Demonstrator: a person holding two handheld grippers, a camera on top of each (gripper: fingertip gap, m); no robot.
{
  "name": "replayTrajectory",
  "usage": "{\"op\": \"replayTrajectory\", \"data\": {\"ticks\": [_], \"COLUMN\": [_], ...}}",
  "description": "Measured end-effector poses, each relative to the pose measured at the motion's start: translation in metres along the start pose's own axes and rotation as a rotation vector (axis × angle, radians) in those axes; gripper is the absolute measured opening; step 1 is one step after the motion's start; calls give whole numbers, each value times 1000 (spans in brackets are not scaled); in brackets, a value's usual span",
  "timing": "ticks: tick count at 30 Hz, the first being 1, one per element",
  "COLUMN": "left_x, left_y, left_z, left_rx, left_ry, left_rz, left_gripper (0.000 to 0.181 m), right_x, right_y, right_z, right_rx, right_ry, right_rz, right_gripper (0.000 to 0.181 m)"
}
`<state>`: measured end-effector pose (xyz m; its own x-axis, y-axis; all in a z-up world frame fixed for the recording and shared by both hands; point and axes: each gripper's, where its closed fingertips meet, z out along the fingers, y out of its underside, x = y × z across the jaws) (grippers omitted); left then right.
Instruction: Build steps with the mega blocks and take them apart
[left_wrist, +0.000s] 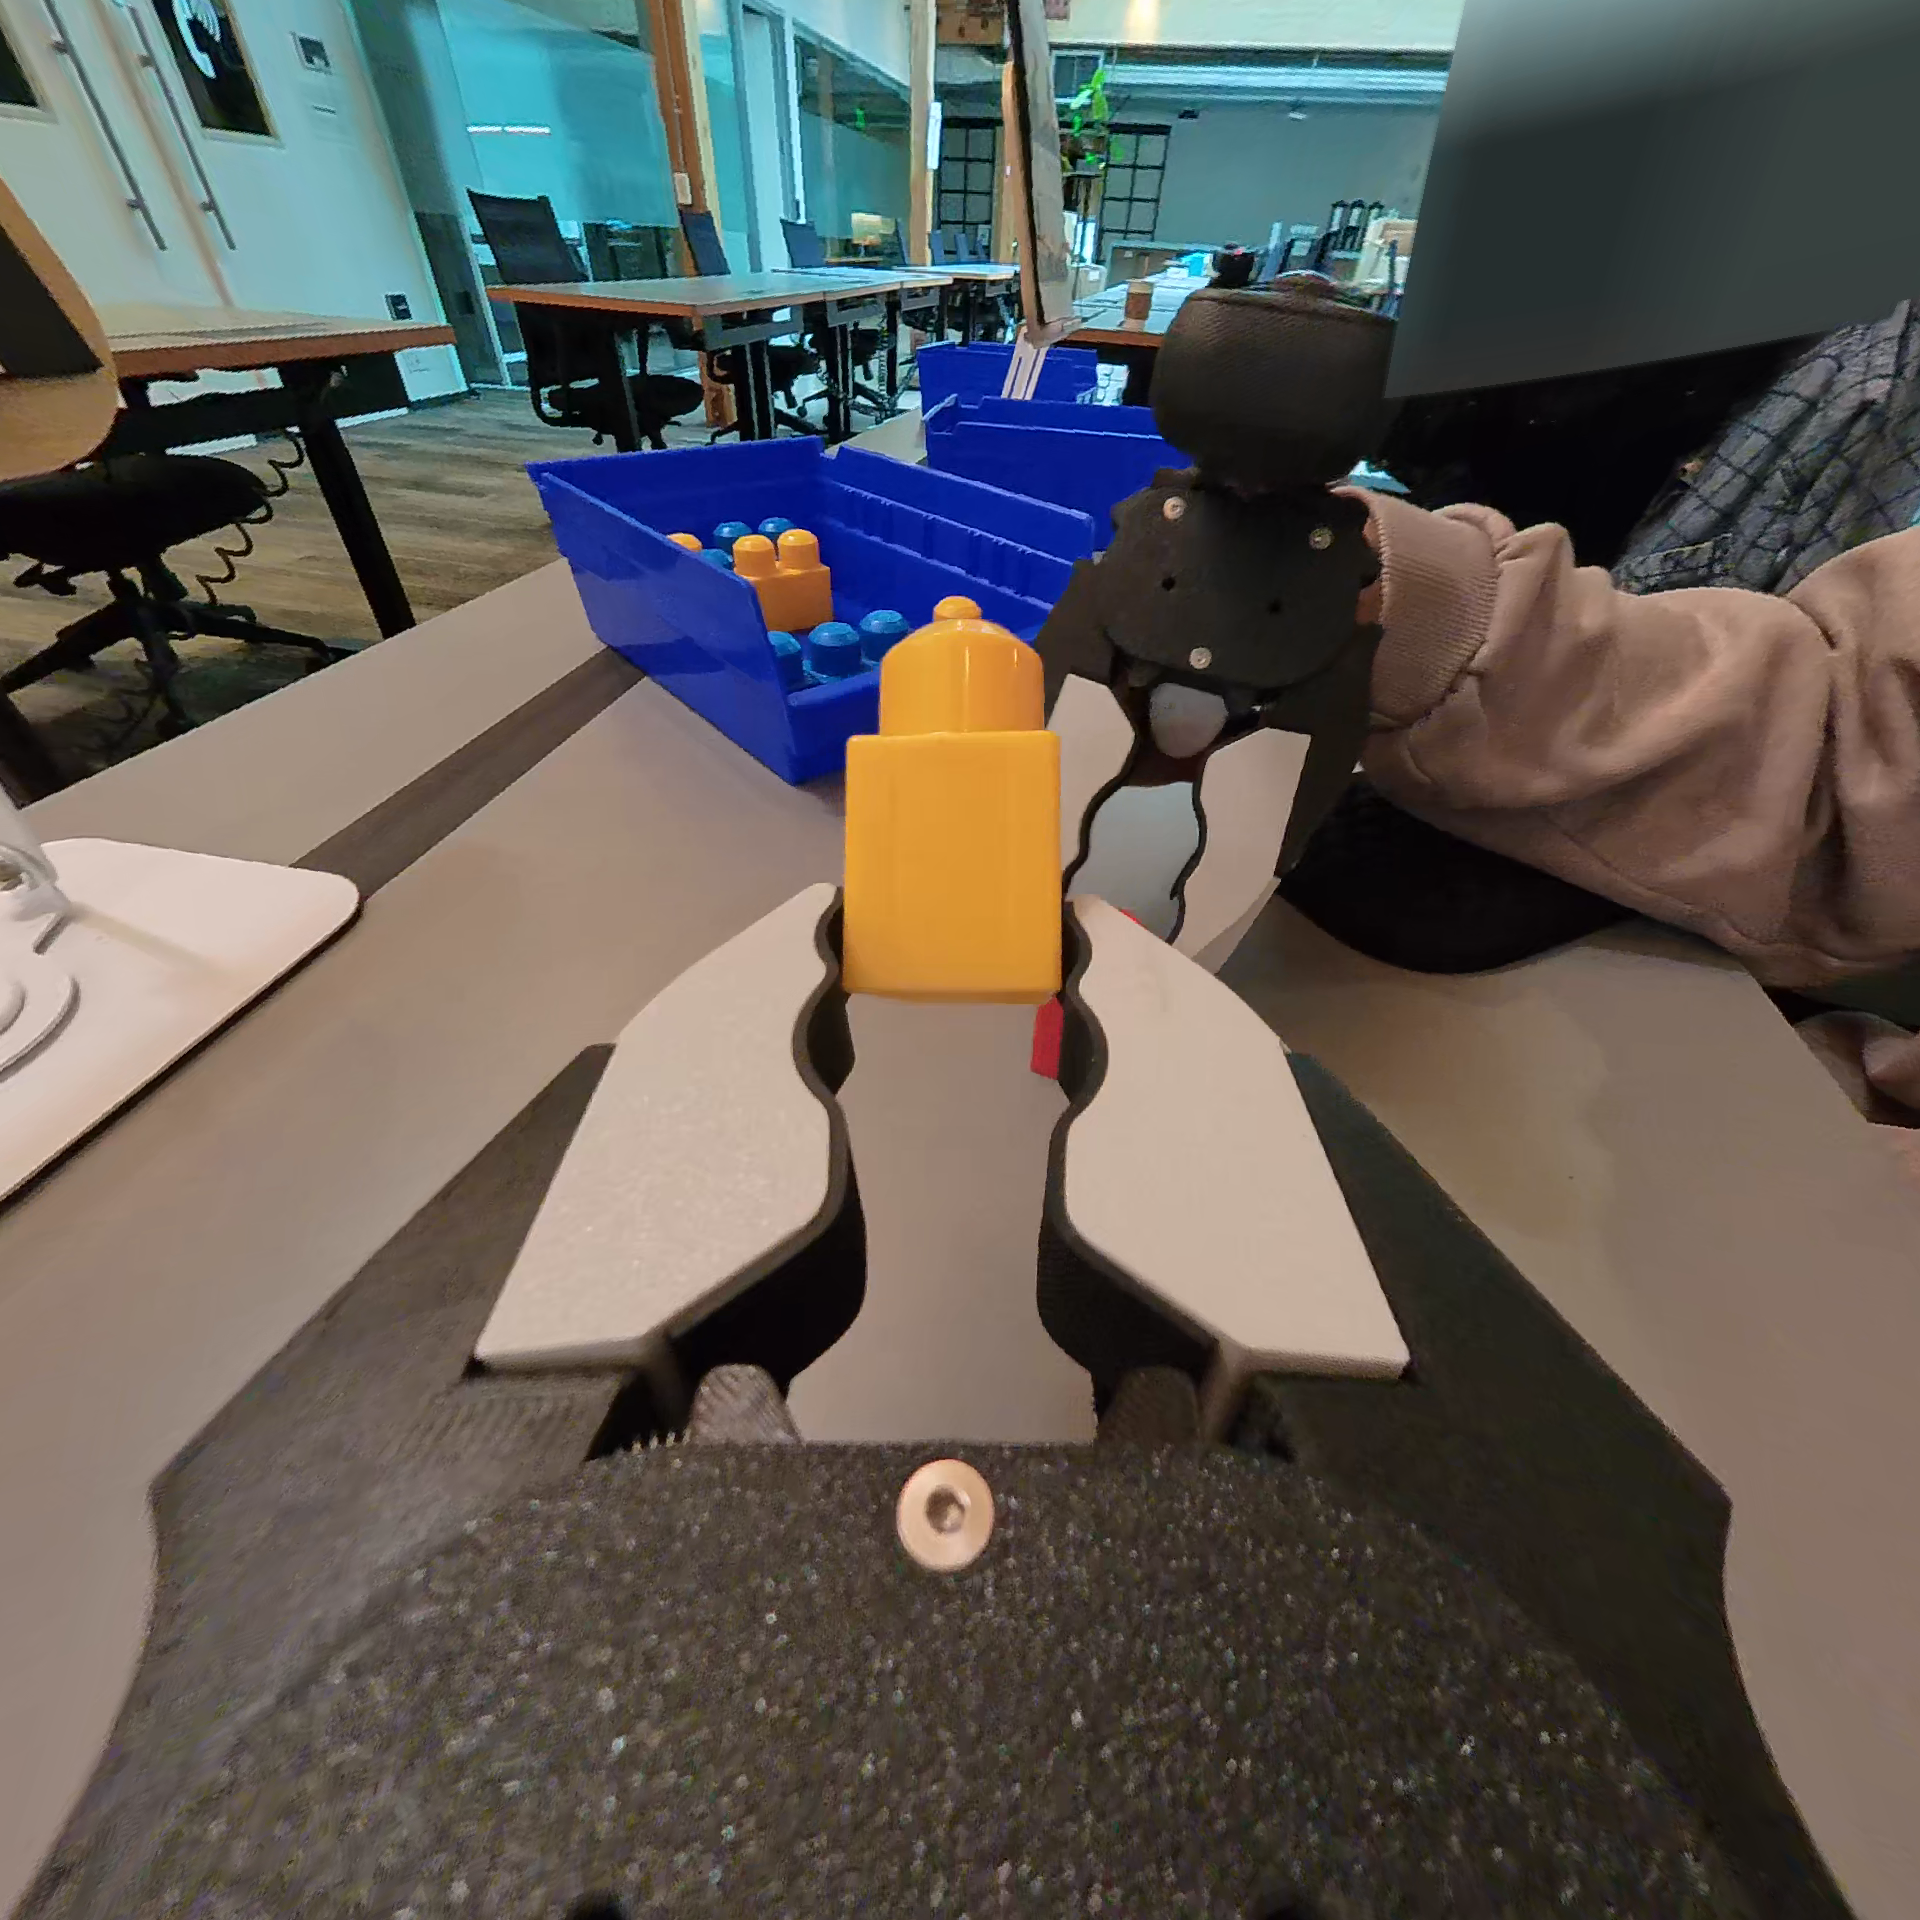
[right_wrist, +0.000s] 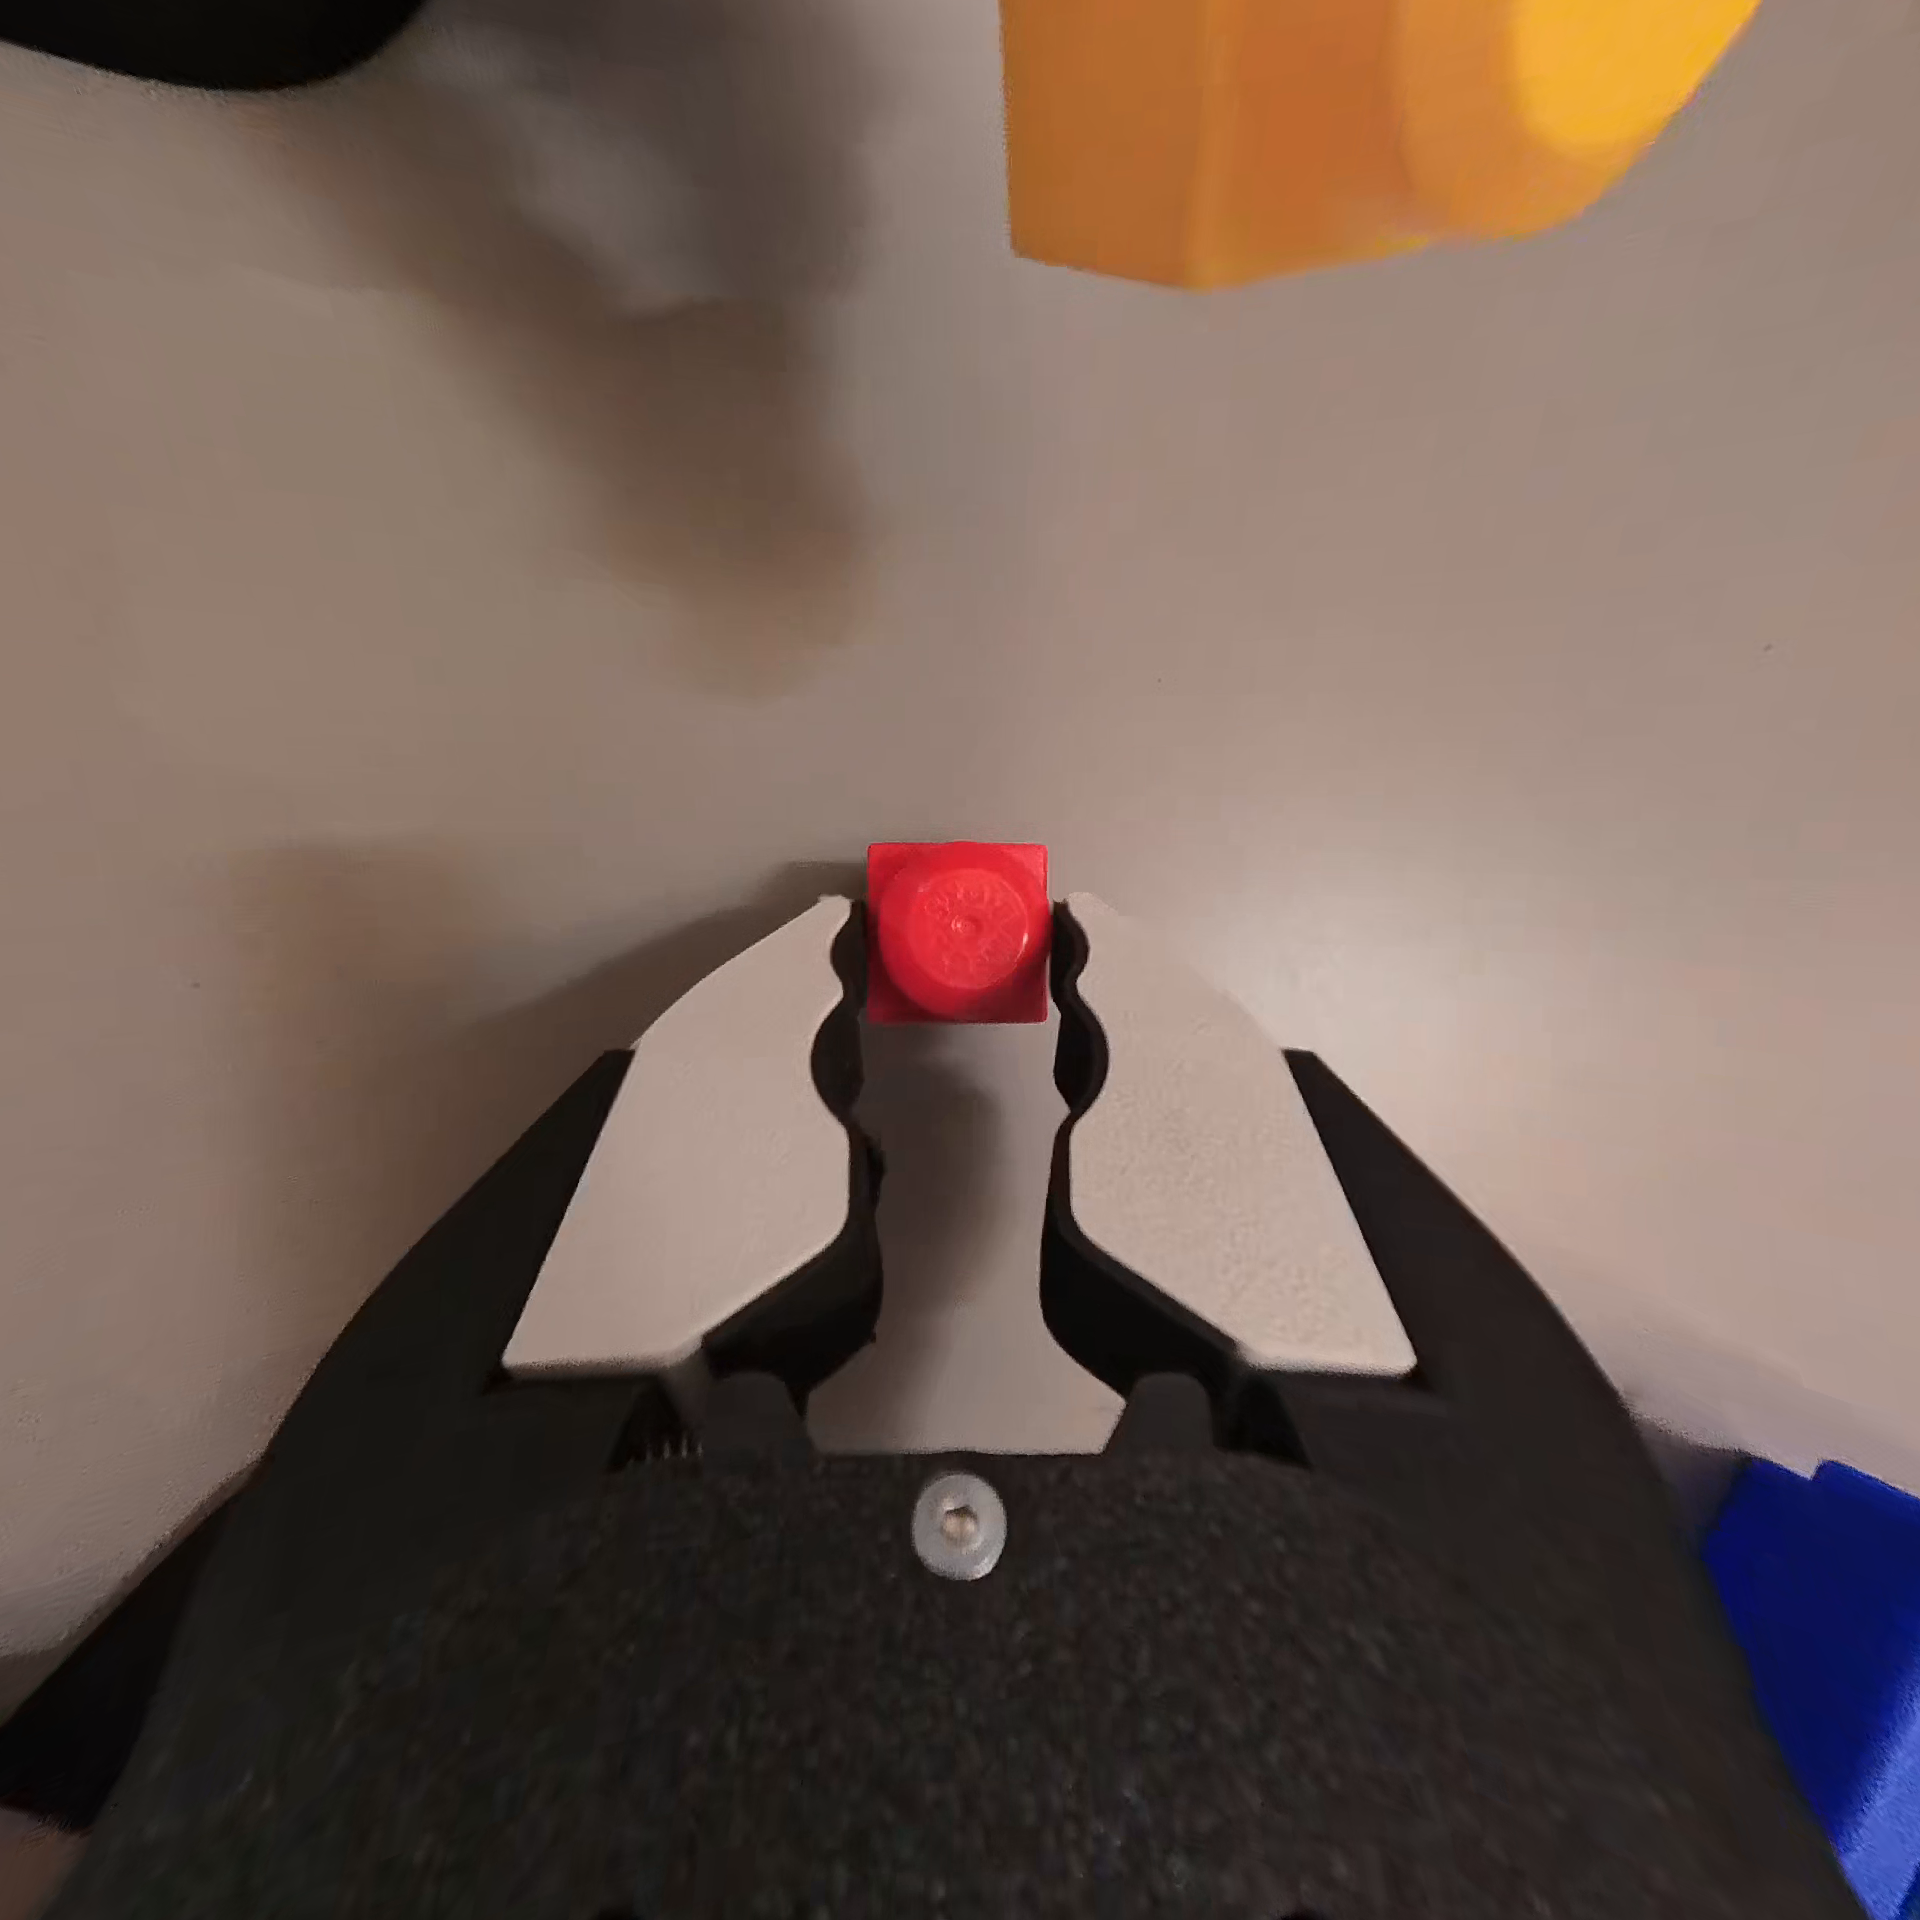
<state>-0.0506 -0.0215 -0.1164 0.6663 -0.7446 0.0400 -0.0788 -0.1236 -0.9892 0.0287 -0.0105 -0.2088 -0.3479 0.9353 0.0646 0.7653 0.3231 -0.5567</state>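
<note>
Left gripper is clamped on an orange block, stud up, held clear above the grey bench. Open bench surface under and left of it. A white base plate sits at the left edge, well apart. A blue bin with blue and orange blocks sits ahead near the far bench edge, with a second bin behind.

Right gripper points straight down at the bench, closed on a small red block, stud facing the camera. In the left wrist view it hangs just right of the orange block, a sleeved arm coming in from the right. The bench around the red block is bare; the blue bin's corner is at lower right.
</note>
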Motion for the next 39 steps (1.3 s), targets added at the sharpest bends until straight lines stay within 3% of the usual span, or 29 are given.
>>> {"op": "replayTrajectory", "data": {"ticks": [4, 8, 11, 19, 24, 26, 29, 32, 34, 36, 39], "left_x": [8, 20, 30, 45, 31, 16, -6, -25, -34, -39, -42], "left_y": [-3, -8, -7, -4, -12, -13, -20, -27, -31, -34, -33], "left_z": [0, 3, 7, 15, 17, 13, 2, -10, -17, -21, -24], "left_rx": [23, 51, 43, 29, 78, 86, 129, 166, 185, 194, 195], "left_ry": [43, 109, 155, 203, 88, 9, -108, -232, -295, -330, -351], "left_rz": [-4, -12, -1, 26, 46, 39, 23, 37, 47, 42, 47], "left_gripper": [37, 37, 37, 37, 43, 42, 23, 2, 0, 0, 0], "right_x": [1, 7, 4, -9, 4, 27, 75, 137, 181, 217, 253], "right_y": [-21, -61, -77, -82, -82, -74, -51, -15, 17, 53, 102], "right_z": [-16, -59, -76, -69, -91, -113, -156, -196, -215, -221, -207], "right_rx": [176, 486, 619, 614, 587, 557, 473, 337, 229, 117, -12], "right_ry": [-13, -6, -26, -69, 0, 75, 218, 366, 471, 517, 496], "right_rz": [26, 67, 76, 34, 2, 11, 45, 118, 179, 258, 385], "right_gripper": [50, 48, 41, 29, 28, 28, 29, 29, 29, 29, 29]}}
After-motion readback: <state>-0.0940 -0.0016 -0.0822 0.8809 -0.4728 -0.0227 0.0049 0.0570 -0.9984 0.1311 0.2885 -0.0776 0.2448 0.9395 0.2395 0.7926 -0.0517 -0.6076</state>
